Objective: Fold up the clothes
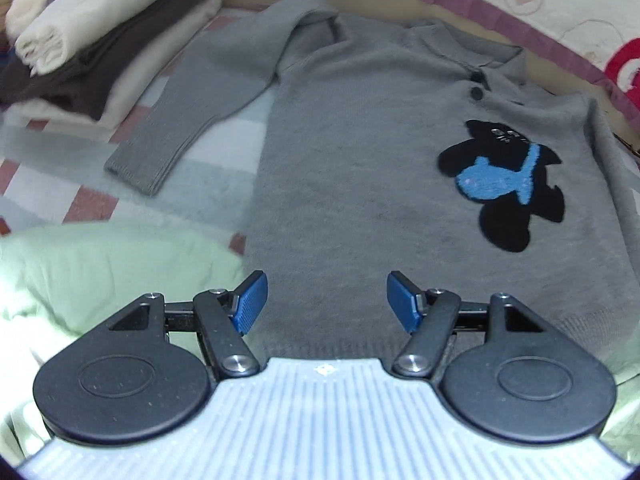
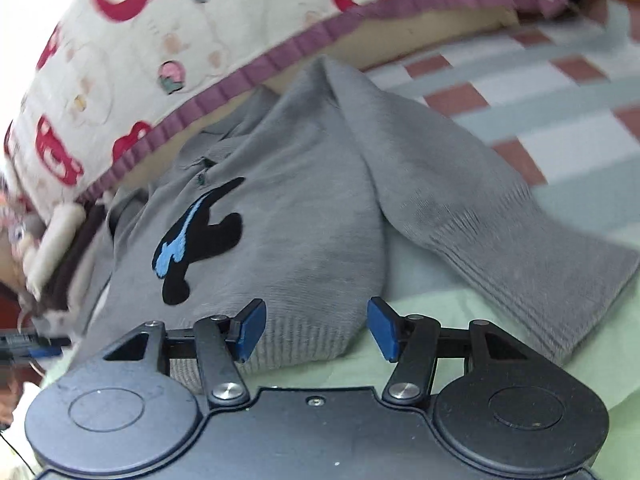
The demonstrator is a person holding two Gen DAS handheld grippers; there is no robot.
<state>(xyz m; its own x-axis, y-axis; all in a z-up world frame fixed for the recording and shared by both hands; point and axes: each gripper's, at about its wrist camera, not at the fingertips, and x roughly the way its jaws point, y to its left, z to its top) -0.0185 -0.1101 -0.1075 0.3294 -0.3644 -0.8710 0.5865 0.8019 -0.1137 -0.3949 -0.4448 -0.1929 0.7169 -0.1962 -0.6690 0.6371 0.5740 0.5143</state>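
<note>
— Where's the jumper, then?

— The grey sweater (image 1: 352, 152) lies spread front-up on the checked bedsheet (image 1: 48, 184), its collar toward the cartoon-print quilt (image 1: 560, 4) with the purple border. The black-and-blue cat patch (image 1: 504, 184) sits on the chest, just below the two dark buttons (image 1: 476, 86).

— And the sleeves?

— One sleeve (image 1: 192, 120) stretches out flat from the sweater's shoulder, its ribbed cuff resting on the sheet, near the stack of folded clothes (image 1: 92, 40), cream over dark brown. From the other side, the second sleeve (image 2: 480, 216) runs away from the sweater body, its cuff lying partly on the pale green cloth (image 2: 460, 312) that reaches under the hem.

— What about the tools?

— The left gripper (image 1: 327, 302) hangs over the sweater's lower part, close to the hem, jaws parted wide, blue pads (image 1: 251, 302) holding nothing. The right gripper (image 2: 316, 328) is at the sweater's ribbed hem (image 2: 296, 336), by the corner nearest the second sleeve. It's released too, pads well apart with the hem edge seen between them; I can't tell whether a pad touches the knit.

— Anything else by the sweater?

— Some soft toy (image 2: 24, 232), blurred, beside the folded stack.
</note>
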